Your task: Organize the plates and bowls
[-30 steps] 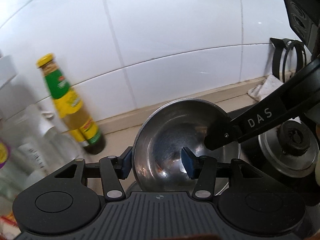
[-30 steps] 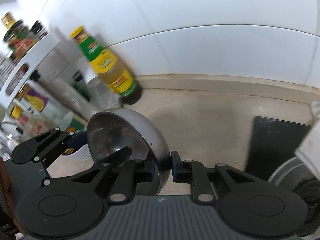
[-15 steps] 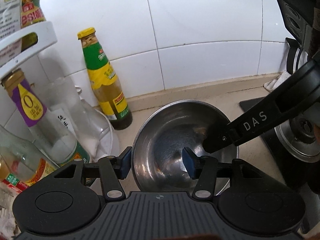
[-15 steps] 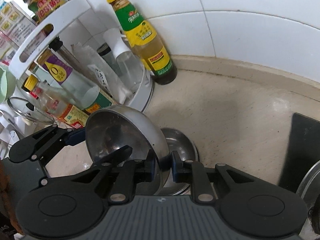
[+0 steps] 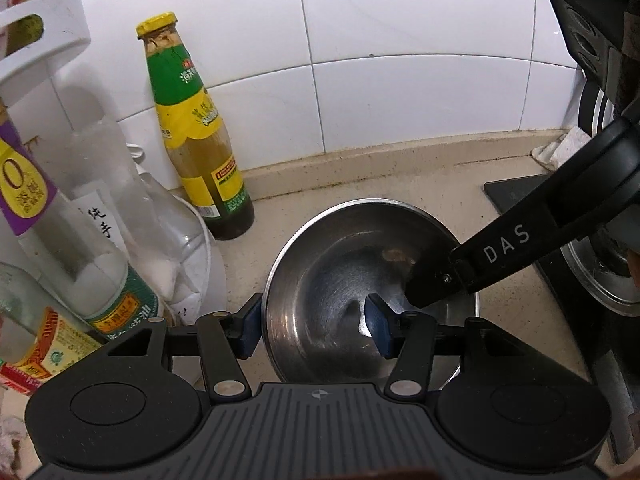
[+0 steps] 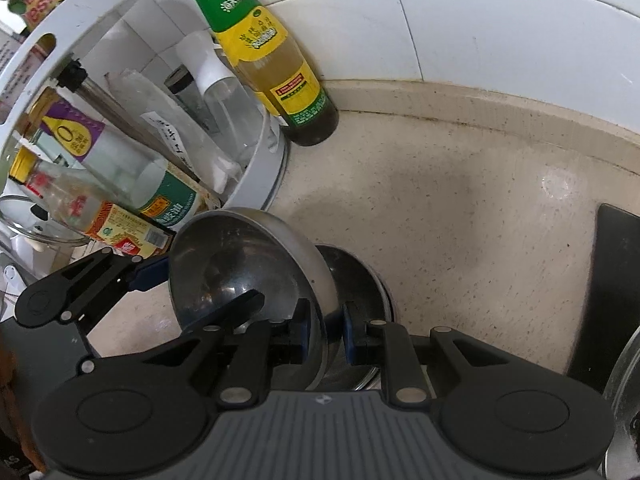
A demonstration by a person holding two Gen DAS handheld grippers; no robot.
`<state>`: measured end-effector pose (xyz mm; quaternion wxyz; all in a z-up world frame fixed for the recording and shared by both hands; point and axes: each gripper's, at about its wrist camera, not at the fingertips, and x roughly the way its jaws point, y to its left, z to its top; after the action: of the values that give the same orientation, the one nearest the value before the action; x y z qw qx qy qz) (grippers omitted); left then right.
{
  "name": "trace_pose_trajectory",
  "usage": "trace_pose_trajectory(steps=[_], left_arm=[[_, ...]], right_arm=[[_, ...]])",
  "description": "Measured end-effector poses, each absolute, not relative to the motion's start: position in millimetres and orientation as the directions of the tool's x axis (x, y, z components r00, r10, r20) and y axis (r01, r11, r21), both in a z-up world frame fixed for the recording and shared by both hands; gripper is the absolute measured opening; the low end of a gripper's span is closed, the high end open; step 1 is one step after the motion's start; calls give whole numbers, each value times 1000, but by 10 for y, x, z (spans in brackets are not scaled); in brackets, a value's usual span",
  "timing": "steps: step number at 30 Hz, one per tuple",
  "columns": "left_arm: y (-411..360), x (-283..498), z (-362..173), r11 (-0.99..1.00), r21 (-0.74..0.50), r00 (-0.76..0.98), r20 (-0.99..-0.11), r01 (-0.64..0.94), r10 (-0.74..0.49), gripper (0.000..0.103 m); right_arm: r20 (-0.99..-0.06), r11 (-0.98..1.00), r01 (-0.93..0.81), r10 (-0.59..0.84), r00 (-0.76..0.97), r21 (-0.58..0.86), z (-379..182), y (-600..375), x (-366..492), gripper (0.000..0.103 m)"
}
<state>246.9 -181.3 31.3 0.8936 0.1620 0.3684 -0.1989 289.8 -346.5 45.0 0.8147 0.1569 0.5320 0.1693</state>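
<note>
A steel bowl (image 5: 352, 272) is held tilted above the beige counter, also seen in the right wrist view (image 6: 240, 264). My right gripper (image 6: 326, 340) is shut on its right rim, one finger inside and one outside. My left gripper (image 5: 312, 332) straddles the bowl's left rim with its jaws well apart, the blue pads not pressing the rim. The right gripper's finger (image 5: 480, 264) reaches into the bowl in the left wrist view. A second steel bowl (image 6: 360, 280) sits on the counter right under the held one.
A green and yellow sauce bottle (image 5: 196, 132) stands by the tiled wall. A white round rack (image 6: 160, 112) with several bottles is at the left. A black stove edge (image 6: 612, 292) and a burner (image 5: 604, 280) are at the right.
Both grippers carried the held bowl left and down, towards the rack. The second bowl came into view beneath it and the two now sit much closer.
</note>
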Motion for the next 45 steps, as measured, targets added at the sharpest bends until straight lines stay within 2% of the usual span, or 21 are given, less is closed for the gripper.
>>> trace_pose_trajectory(steps=[7,8,10,12,14,33,36,38,40,42,45], left_arm=[[-1854,2539,258,856,130,631,-731,501,-259,61],[-1867,2540,256,855,141,640,-725,499,-254,62],[-1885,2525,267,852,164,662,-707,498,-251,78],[-1883,2502,294,849,176,680,-687,498,-256,83],[-1883,2481,314,847,194,695,-673,496,-252,83],[-1729,2331,343,848,210,716,-652,487,-250,86],[-1616,2270,350,841,176,710,-638,512,-299,90],[-1468,2190,344,822,141,702,-611,552,-366,93],[-1310,2111,278,789,119,680,-594,603,-430,102],[-1186,2053,147,752,117,655,-590,649,-473,103],[-1199,2119,-79,713,98,598,-630,694,-496,103]], right_arm=[[-836,912,-115,408,366,394,426,-3449,2952,19],[-840,922,-121,385,381,368,438,-3432,2947,25],[-845,941,-138,338,414,309,477,-3404,2937,35],[-833,943,-147,333,443,299,520,-3421,2927,39],[-824,941,-147,339,453,306,543,-3449,2932,42],[-830,940,-120,339,443,320,431,-3376,2952,44],[-830,942,-109,332,449,317,397,-3394,2984,45],[-829,941,-97,331,450,324,356,-3421,3010,50],[-825,933,-87,351,443,350,291,-3464,3035,53],[-821,918,-79,383,423,388,211,-3496,3059,54],[-834,914,-70,393,388,399,80,-3487,3112,55]])
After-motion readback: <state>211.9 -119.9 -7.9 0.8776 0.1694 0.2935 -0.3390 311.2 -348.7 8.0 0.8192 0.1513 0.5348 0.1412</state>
